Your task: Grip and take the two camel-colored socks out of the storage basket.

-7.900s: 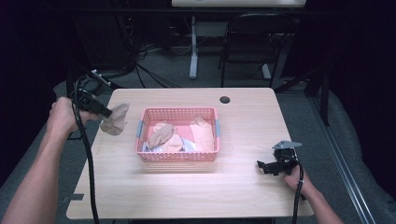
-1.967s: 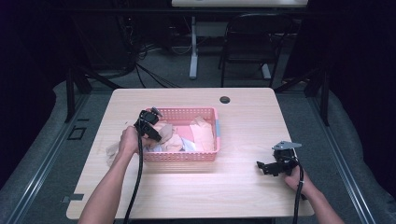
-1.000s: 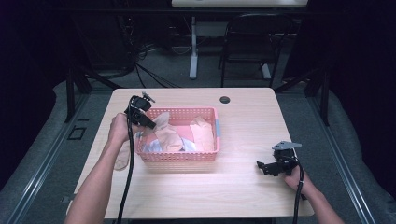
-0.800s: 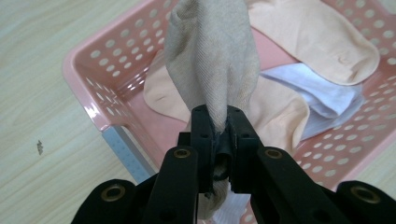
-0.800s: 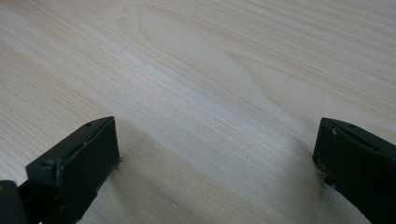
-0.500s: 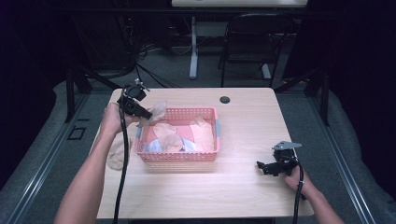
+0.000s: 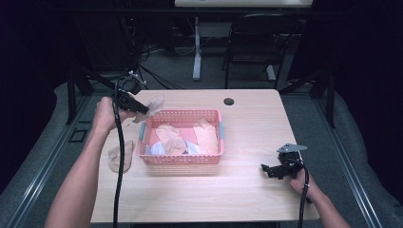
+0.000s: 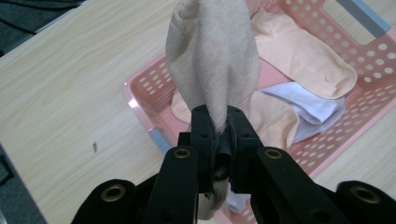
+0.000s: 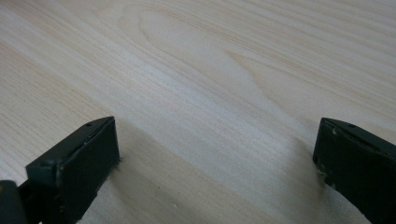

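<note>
left gripper (image 7: 142, 110) raised, jaws clamped; right gripper (image 7: 267, 170) low, jaws wide apart.

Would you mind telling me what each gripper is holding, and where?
The left gripper pinches a beige sock near one end; the right gripper holds nothing.

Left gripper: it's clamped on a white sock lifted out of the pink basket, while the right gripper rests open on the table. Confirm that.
Wrong colour. The left gripper is clamped on a beige sock, as the left gripper view shows. The pink basket, the open right gripper and the table are as stated.
</note>
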